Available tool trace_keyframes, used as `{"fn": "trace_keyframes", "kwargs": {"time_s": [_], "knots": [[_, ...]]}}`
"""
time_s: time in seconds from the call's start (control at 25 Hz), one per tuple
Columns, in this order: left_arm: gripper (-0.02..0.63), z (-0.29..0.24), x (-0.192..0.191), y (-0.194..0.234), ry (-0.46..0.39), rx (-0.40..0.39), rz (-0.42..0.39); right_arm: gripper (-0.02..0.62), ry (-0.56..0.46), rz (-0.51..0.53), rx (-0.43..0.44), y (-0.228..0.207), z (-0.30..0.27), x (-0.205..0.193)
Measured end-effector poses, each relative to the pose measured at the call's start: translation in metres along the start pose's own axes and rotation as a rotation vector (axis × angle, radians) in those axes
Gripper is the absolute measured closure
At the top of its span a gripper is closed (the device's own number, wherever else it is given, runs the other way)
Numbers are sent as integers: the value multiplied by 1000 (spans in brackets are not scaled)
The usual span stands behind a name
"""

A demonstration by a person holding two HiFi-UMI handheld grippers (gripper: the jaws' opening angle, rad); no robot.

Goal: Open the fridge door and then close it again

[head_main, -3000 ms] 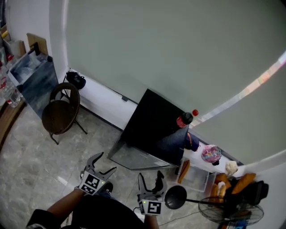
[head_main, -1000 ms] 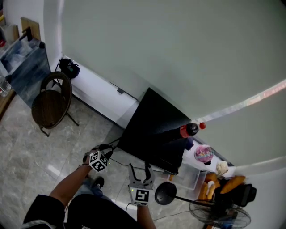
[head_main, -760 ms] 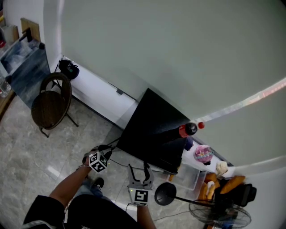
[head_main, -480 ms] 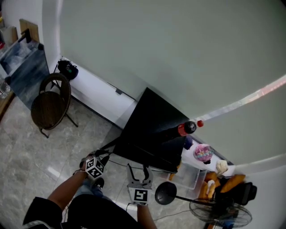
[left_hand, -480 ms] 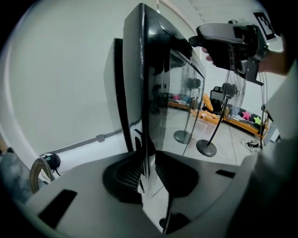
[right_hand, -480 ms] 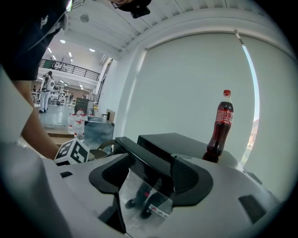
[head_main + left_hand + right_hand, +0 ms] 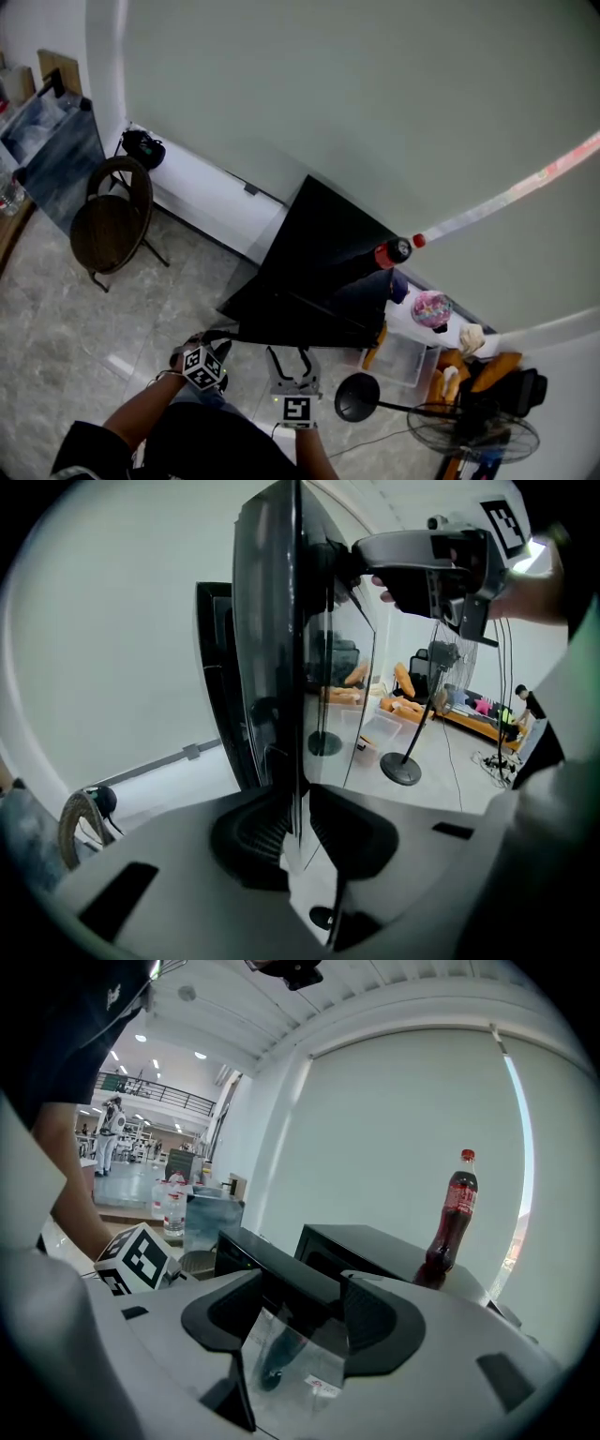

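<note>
A small black fridge [image 7: 333, 246] stands on the floor against the wall, its glass door [image 7: 286, 314] swung out toward me. My left gripper [image 7: 217, 339] has the door's free edge [image 7: 281, 658] between its jaws, and they are closing on it, the pads [image 7: 251, 825] pressed against the thin edge. Just right of it, in front of the door, my right gripper [image 7: 286, 361] is open with nothing held. In the right gripper view the door's top [image 7: 272, 1265] lies beyond the jaws of the right gripper [image 7: 300, 1312].
A cola bottle [image 7: 392, 251] stands on the fridge top. A wooden chair [image 7: 108, 225] is at the left. A round fan base [image 7: 354, 398], a fan [image 7: 473, 436] and a clear plastic box [image 7: 403, 356] crowd the floor at the right.
The fridge door has swung further open. My left gripper has moved down and toward me with the door's edge. The right gripper has shifted only slightly.
</note>
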State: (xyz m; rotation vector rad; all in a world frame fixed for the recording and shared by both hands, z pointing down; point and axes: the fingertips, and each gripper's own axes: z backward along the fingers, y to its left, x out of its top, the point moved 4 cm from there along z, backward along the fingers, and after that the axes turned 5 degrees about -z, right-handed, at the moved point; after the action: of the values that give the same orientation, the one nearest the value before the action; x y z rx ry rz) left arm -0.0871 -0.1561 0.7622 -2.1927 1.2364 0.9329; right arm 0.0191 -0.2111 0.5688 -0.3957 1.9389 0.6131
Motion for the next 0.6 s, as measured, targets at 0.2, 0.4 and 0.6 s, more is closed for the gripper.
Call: {"fn": "trace_keyframes", "kwargs": {"time_s": [0.2, 0.4, 0.6], "knots": [[543, 9, -6, -23, 17, -7, 4, 370, -4, 62, 49, 11, 15, -2], [546, 12, -8, -34, 17, -28, 1, 368, 0, 79, 77, 14, 23, -3], [546, 14, -9, -43, 22, -30, 33, 368, 28, 87, 75, 16, 30, -6]]}}
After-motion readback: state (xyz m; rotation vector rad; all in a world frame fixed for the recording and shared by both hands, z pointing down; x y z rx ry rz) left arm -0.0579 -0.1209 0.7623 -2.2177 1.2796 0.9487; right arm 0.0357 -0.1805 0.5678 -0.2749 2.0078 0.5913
